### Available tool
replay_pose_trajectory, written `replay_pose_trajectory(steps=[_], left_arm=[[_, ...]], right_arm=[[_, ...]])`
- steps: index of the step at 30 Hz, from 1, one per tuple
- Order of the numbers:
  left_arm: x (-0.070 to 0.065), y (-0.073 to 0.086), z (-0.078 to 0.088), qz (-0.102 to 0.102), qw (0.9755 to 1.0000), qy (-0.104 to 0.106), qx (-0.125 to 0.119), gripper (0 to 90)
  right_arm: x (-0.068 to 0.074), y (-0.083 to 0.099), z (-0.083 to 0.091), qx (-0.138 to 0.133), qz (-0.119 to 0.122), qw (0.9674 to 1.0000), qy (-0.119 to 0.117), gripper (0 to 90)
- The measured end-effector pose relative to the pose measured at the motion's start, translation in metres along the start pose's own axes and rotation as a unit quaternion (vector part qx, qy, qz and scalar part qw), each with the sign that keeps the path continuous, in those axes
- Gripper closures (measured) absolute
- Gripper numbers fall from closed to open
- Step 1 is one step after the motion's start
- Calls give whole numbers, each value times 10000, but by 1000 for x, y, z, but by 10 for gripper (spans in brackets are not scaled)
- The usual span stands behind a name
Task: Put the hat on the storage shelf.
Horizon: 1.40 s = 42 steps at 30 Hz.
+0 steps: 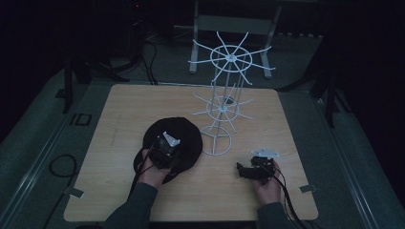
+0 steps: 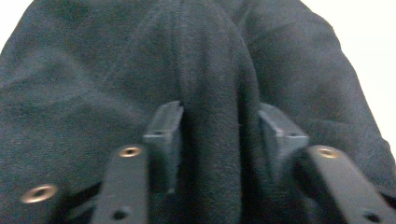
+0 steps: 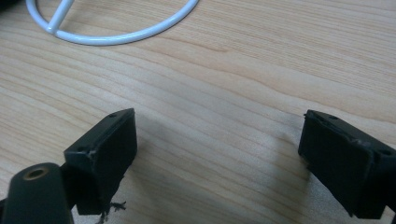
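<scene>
Pinched between the jaws of the left claw (image 2: 219, 135), a raised fold of the black hat (image 2: 210, 60) is clamped where the hat lies on the table (image 1: 119, 105), just left of the white wire rack (image 1: 224, 109). Right claw (image 3: 219, 158) rests on the wood, jaws wide apart and holding nothing. Judged from this, a deep, centred bite on the fold before lifting should keep the soft fabric from slipping.

A light wooden table (image 1: 119, 109) is shown. A black hat (image 1: 188, 131) and a white wire stand (image 1: 216, 143) are placed directly on it, just beside each other.
</scene>
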State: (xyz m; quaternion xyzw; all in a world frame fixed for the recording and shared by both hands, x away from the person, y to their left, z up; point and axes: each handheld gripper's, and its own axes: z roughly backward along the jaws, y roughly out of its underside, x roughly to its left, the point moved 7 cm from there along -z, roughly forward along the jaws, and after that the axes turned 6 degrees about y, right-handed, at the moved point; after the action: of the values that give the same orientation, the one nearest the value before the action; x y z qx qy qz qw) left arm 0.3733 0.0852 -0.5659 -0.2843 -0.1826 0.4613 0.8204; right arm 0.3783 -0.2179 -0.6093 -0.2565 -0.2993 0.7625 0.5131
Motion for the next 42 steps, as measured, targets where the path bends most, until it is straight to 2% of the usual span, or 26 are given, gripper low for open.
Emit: replay_pose_trajectory(steps=[5, 7, 11, 19, 22, 25, 29, 37, 42], left_arm=[[4, 0, 2, 25, 9999, 69, 78, 801], [6, 0, 4, 40, 9999, 115, 52, 826], [10, -2, 10, 34, 9997, 219, 31, 839], [23, -11, 32, 207, 9982, 409, -375, 845], [28, -14, 40, 227, 9977, 400, -499, 845], [31, -18, 47, 147, 9973, 349, -626, 845], [35, -21, 54, 131, 9969, 330, -705, 845], [45, -24, 66, 284, 9945, 445, -908, 846], [53, -27, 75, 414, 9914, 554, -1113, 847]], right_arm=[[0, 0, 0, 0, 1, 10000, 1, 113], [0, 0, 0, 1, 2, 10000, 1, 113], [0, 0, 0, 1, 1, 10000, -1, 112], [0, 0, 0, 0, 3, 10000, 0, 113], [0, 0, 0, 3, -5, 10000, -1, 113], [0, 0, 0, 3, -7, 10000, -1, 113], [0, 0, 0, 4, -17, 10000, -3, 113], [0, 0, 0, 3, -20, 10000, -3, 113], [0, 0, 0, -3, -6, 10000, 1, 113]])
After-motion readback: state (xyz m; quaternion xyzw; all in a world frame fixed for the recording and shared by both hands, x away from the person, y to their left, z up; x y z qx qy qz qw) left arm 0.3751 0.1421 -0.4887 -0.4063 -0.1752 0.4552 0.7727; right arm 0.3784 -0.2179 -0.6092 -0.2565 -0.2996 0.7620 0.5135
